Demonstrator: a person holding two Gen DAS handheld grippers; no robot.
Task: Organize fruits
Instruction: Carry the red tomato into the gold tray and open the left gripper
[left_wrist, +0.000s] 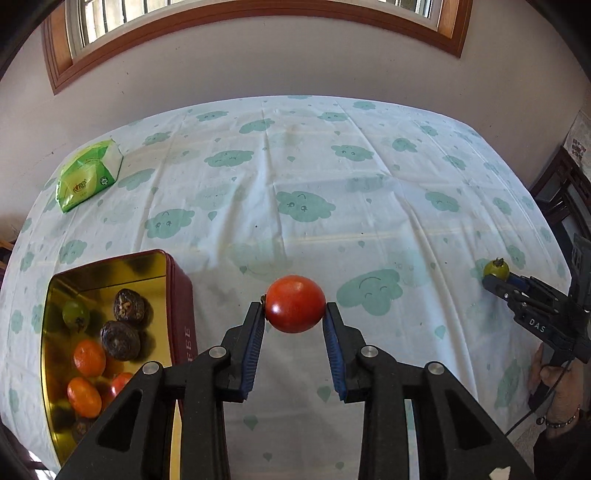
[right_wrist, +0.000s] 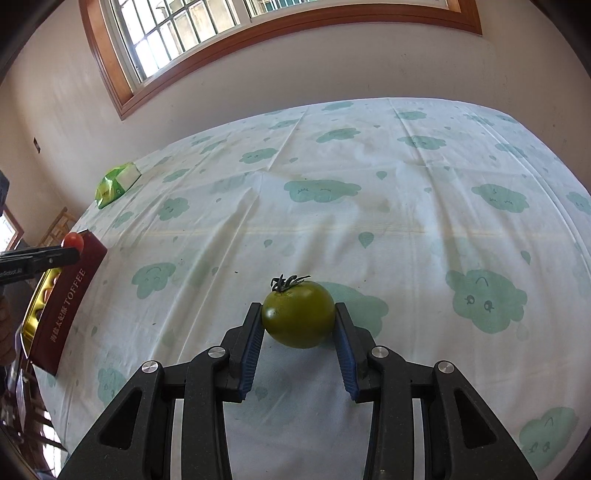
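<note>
My left gripper (left_wrist: 295, 312) is shut on a red tomato (left_wrist: 294, 303) and holds it above the cloth, just right of the red toffee tin (left_wrist: 181, 295). The tin is open, gold inside, and holds several fruits: orange and red tomatoes, a green one (left_wrist: 75, 313) and two dark wrinkled fruits (left_wrist: 128, 305). My right gripper (right_wrist: 298, 319) is shut on a green tomato (right_wrist: 297, 314) with a dry stem, low over the cloth. It also shows in the left wrist view (left_wrist: 496, 268) at the far right, and the left gripper's red tomato shows in the right wrist view (right_wrist: 72, 240).
The table carries a white cloth with green cloud prints (left_wrist: 295, 177). A green tissue pack (left_wrist: 87, 175) lies at the far left corner. A wall with a wooden-framed window stands behind the table. Dark furniture (left_wrist: 565, 195) stands to the right.
</note>
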